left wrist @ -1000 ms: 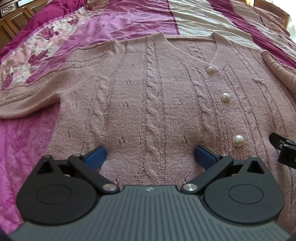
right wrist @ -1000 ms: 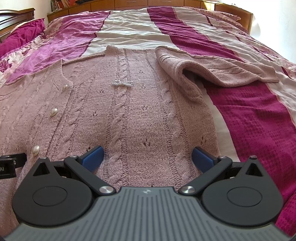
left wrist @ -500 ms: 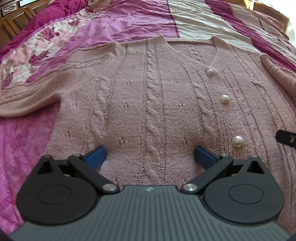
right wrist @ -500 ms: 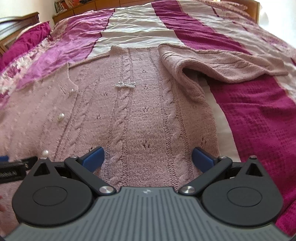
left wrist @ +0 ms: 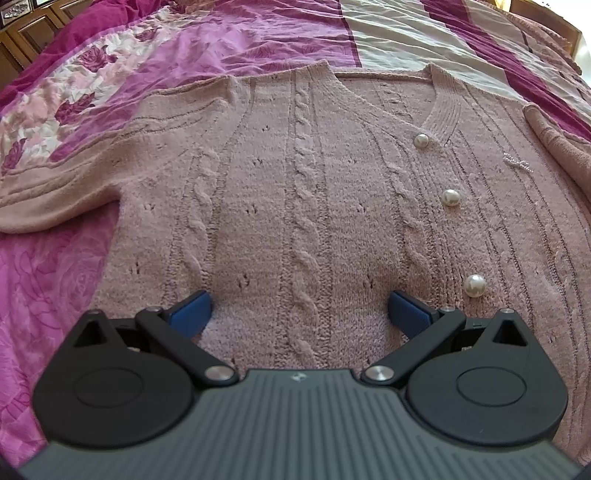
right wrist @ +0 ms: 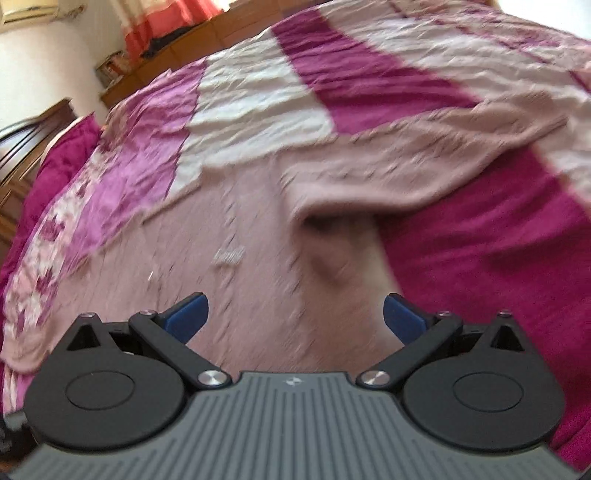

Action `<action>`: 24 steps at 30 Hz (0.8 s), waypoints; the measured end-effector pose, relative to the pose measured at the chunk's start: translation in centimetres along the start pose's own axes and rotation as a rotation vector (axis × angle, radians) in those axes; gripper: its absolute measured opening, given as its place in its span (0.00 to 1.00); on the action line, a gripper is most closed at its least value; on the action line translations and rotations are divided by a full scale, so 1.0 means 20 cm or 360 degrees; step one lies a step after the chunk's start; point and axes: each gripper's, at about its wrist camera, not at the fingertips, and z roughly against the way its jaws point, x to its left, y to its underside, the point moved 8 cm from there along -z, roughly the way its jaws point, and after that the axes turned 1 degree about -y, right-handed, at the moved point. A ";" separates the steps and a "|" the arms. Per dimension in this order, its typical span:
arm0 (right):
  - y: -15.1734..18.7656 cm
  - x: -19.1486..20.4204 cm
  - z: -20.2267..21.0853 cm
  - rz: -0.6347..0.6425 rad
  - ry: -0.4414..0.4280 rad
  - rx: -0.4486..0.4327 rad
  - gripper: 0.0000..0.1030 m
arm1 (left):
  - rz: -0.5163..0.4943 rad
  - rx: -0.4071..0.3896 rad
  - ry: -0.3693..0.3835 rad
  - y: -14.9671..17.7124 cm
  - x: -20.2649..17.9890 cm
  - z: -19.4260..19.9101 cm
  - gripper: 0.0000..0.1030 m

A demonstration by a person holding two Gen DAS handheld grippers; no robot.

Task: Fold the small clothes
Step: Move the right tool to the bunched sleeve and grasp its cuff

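A dusty-pink cable-knit cardigan [left wrist: 303,206] with pearl buttons [left wrist: 451,198] lies spread flat on the bed. Its left sleeve [left wrist: 55,199] stretches out to the left. My left gripper [left wrist: 299,314] is open and empty, low over the cardigan's lower left front. In the blurred right wrist view the cardigan [right wrist: 251,288] fills the middle, with its right sleeve [right wrist: 424,155] folded across towards the right. My right gripper [right wrist: 293,317] is open and empty above the cardigan's right side.
The bed has a magenta, pink and cream striped cover [left wrist: 229,40], also in the right wrist view [right wrist: 498,258]. Wooden furniture [right wrist: 14,147] stands at the far left, with shelves and a red curtain [right wrist: 162,22] beyond the bed.
My right gripper has swung up and to the right, its view now blurred and tilted. It has left the left wrist view. My left gripper has barely moved.
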 end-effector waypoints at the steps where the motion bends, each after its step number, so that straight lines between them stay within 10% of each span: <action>1: -0.05 -0.03 0.01 -0.0003 0.0019 -0.0026 1.00 | -0.0001 0.0001 -0.0001 0.00 0.00 0.00 1.00; 24: -0.58 -0.96 -0.24 -0.0392 0.0347 -0.0306 1.00 | -0.0020 0.0015 -0.0029 0.00 -0.02 -0.01 1.00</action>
